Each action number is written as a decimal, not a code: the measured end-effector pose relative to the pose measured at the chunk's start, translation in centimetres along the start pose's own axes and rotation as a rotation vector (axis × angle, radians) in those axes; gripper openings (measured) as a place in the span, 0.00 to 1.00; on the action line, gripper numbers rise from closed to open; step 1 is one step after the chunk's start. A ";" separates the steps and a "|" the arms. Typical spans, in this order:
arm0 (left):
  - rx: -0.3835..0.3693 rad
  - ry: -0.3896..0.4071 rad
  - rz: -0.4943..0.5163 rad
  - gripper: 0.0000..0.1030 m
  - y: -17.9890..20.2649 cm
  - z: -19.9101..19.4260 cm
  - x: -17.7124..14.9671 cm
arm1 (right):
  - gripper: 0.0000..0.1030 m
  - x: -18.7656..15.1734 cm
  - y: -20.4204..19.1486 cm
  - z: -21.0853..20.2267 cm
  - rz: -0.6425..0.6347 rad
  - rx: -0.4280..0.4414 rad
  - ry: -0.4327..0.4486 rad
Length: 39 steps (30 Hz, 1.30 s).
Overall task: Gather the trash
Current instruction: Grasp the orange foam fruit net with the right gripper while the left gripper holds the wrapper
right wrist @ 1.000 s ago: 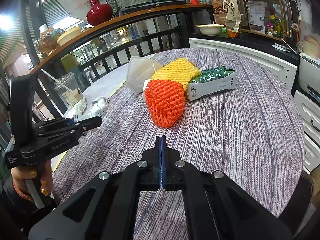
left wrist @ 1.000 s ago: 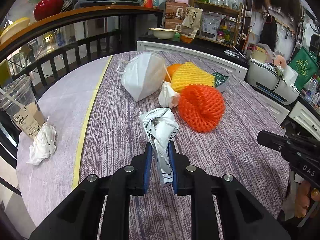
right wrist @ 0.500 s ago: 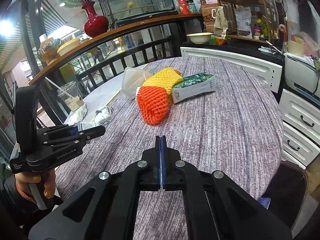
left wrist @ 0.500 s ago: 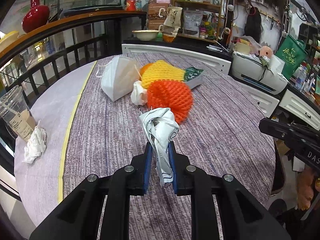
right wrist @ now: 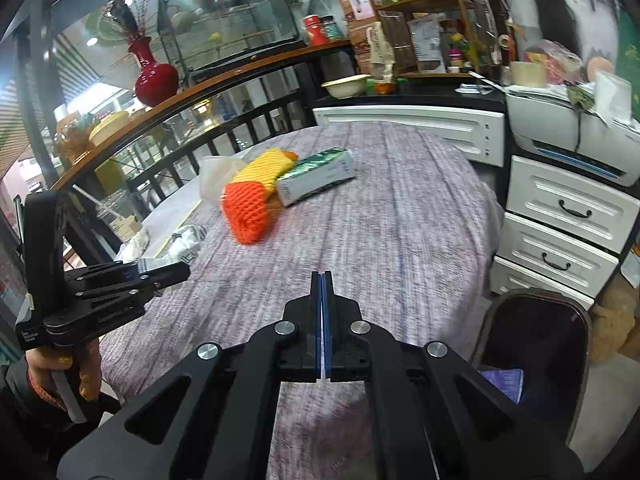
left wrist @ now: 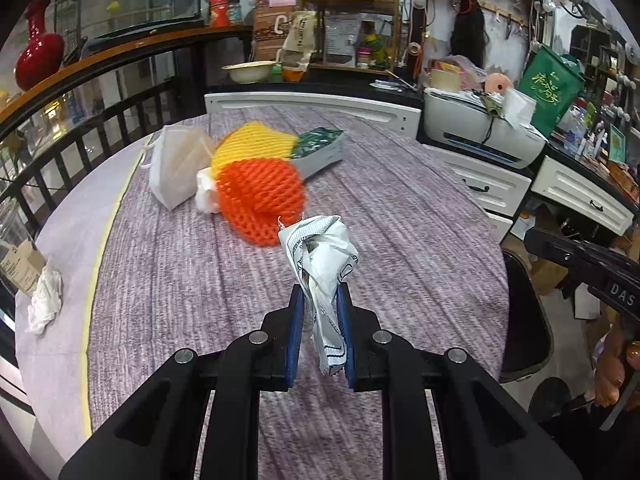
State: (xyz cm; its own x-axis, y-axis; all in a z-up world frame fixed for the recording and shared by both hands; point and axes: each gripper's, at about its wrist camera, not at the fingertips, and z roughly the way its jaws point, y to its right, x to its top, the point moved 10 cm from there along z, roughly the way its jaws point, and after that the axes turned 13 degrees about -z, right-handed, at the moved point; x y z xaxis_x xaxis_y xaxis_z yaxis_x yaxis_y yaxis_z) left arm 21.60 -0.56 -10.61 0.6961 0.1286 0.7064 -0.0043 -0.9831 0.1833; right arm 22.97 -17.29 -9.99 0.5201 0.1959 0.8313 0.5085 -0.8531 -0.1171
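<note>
Your left hand-held gripper [left wrist: 319, 312] is clamped on the crumpled wrapper [left wrist: 320, 252], lifted above the counter [left wrist: 420, 240]; the right hand-held gripper [right wrist: 322, 316] is closed and empty. Carry the wrapper level toward the dark bin [right wrist: 532, 344] at 4 o'clock. Left at 11 o'clock: two foam nets, one mask, one carton.
</note>
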 end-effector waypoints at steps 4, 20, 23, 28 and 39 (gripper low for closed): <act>-0.005 0.015 0.002 0.17 0.6 -0.6 0.2 | 0.02 0.1 0.3 0.7 0.035 0.027 -0.006; 0.117 0.035 -0.168 0.17 -9.4 -0.9 0.8 | 0.56 4.7 -8.7 16.0 -0.125 0.138 -0.186; 0.106 0.028 -0.180 0.17 -9.7 -0.6 0.8 | 0.56 5.3 -8.9 18.5 -0.115 0.139 -0.217; 0.087 0.018 -0.182 0.17 -9.8 -0.4 0.4 | 0.56 6.1 -9.1 20.6 -0.099 0.159 -0.225; 0.080 0.003 -0.172 0.17 -9.2 -0.1 -0.3 | 0.09 5.1 -10.3 16.5 -0.213 0.151 -0.168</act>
State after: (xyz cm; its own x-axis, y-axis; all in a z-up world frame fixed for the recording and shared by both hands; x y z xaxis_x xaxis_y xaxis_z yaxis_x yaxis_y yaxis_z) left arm 21.40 8.47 -12.44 0.6794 0.2961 0.6714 0.1720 -0.9538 0.2465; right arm 31.65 0.46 -13.52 0.4911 0.4504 0.7456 0.7079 -0.7052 -0.0403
